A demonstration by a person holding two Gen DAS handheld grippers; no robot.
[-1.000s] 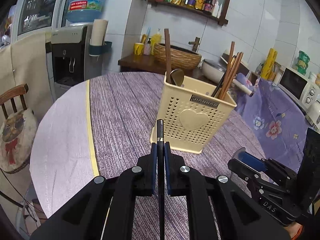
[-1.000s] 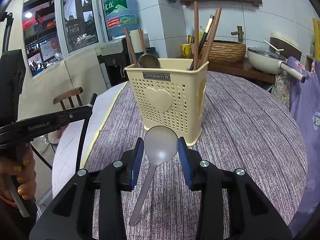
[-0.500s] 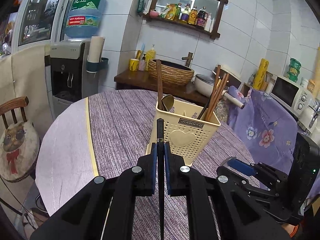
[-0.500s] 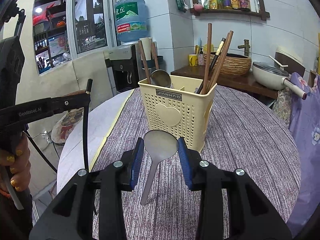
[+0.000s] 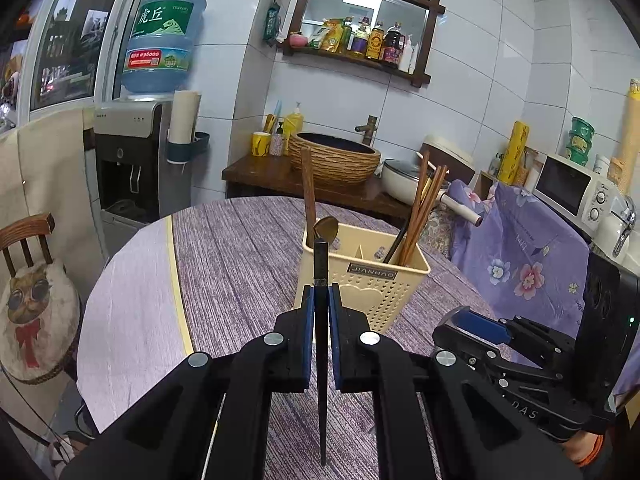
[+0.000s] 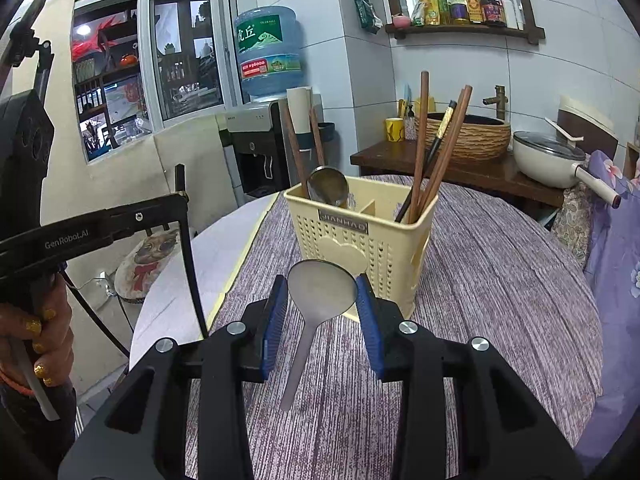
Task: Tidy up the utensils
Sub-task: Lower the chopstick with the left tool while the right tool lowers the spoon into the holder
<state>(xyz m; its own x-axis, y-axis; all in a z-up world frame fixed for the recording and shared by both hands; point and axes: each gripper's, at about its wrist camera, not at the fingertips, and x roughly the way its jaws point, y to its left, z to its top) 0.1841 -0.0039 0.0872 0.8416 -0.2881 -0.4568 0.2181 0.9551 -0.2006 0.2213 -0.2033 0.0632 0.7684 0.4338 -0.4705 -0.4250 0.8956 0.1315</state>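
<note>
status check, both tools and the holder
Left tool shut on black chopstick. Right tool shut on spoon. Holder upright ahead, both short of it. Path clear.

I read JIANHAO on the utensil holder's nameplate (image 6: pixel 343 219) | GenRoboLAI on my left gripper (image 6: pixel 182 216) | 虎丘 on the water jug (image 5: pixel 162 40)
</note>
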